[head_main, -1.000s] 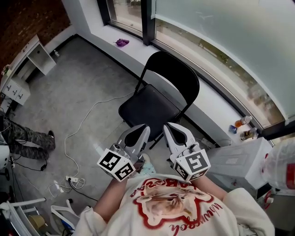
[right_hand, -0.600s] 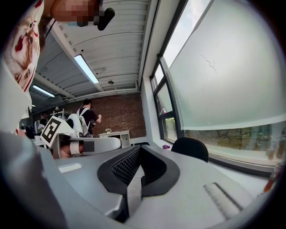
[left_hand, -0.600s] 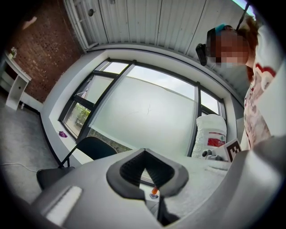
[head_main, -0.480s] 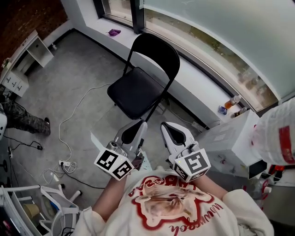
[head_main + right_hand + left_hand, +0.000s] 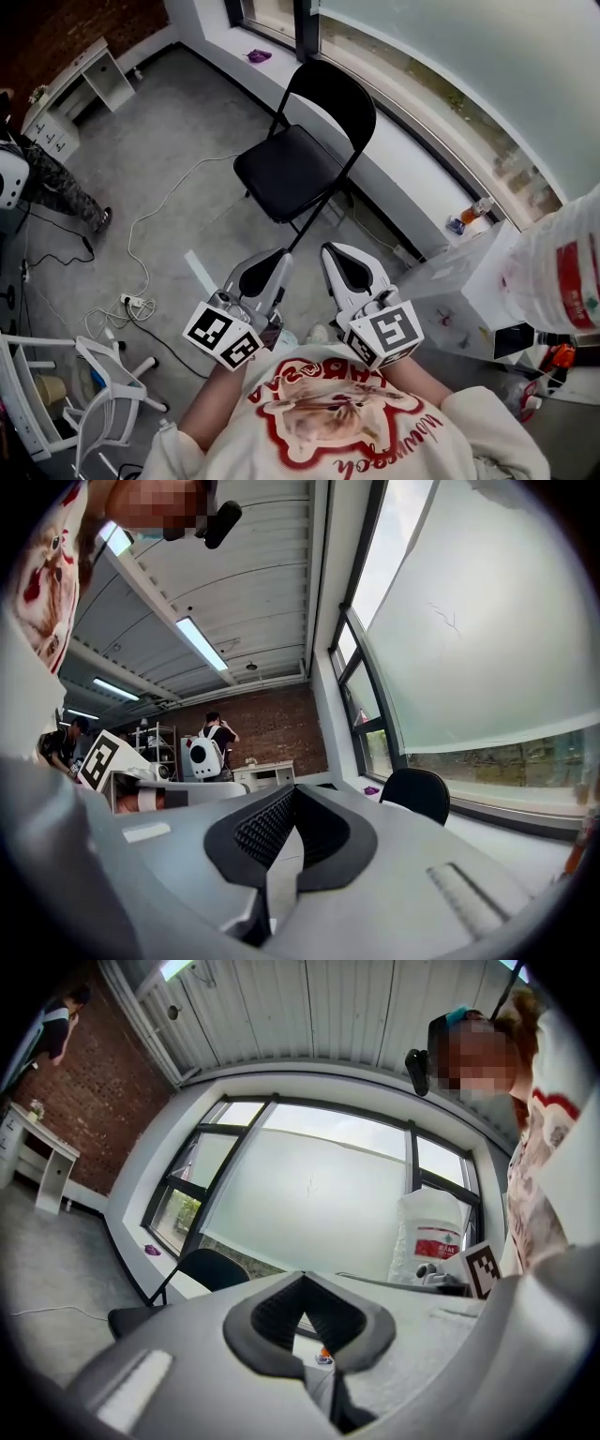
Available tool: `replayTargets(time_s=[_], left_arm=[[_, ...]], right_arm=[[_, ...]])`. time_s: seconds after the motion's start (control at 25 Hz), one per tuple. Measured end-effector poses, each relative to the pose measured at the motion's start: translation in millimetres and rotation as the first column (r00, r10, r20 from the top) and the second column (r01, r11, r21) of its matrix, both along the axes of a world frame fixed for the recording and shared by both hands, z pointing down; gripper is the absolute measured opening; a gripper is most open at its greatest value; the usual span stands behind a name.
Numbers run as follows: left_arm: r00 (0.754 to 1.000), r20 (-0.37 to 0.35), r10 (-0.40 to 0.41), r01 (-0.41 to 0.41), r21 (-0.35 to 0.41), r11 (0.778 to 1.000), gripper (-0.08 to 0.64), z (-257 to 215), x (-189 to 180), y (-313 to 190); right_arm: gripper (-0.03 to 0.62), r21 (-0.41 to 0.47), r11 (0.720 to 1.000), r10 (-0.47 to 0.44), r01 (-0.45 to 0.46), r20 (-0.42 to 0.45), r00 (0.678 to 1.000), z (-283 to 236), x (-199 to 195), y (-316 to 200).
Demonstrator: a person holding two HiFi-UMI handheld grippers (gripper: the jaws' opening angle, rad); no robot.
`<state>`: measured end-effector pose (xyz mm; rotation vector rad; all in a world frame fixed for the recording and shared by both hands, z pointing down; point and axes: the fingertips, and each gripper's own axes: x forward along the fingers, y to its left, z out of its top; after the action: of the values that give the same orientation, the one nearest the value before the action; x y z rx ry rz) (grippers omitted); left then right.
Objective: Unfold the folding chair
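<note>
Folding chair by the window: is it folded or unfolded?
Unfolded: the folding chair stands on its legs, seat level, backrest upright.

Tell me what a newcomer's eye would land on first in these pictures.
The black folding chair stands open on the grey floor beside the window ledge, in the upper middle of the head view. Below it, the left hand-held gripper and the right hand-held gripper point toward it side by side, both shut, empty and clear of the chair. A large white container with a red label fills the right edge.
</note>
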<state>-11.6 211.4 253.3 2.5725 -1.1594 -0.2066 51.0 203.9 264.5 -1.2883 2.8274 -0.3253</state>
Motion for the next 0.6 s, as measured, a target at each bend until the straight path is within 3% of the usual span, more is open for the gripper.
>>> replayTargets(time_s=[0.16,0.6], left_arm=[[1.000,-0.005,-0.027,0.027,0.004,1.000,0.006,-3.2,-13.7,16.5],[1.000,-0.021,-0.009,0.009,0.008,1.000,0.006,-7.4,-70.4,77.8]], right_arm=[[0.023,0.004,1.000,-0.013,0.013,0.009,1.000,-2.8,-9.4,13.1],[0.023,0.004,1.000,0.002,-0.002,0.000,1.000,-8.7,-67.4,70.3]])
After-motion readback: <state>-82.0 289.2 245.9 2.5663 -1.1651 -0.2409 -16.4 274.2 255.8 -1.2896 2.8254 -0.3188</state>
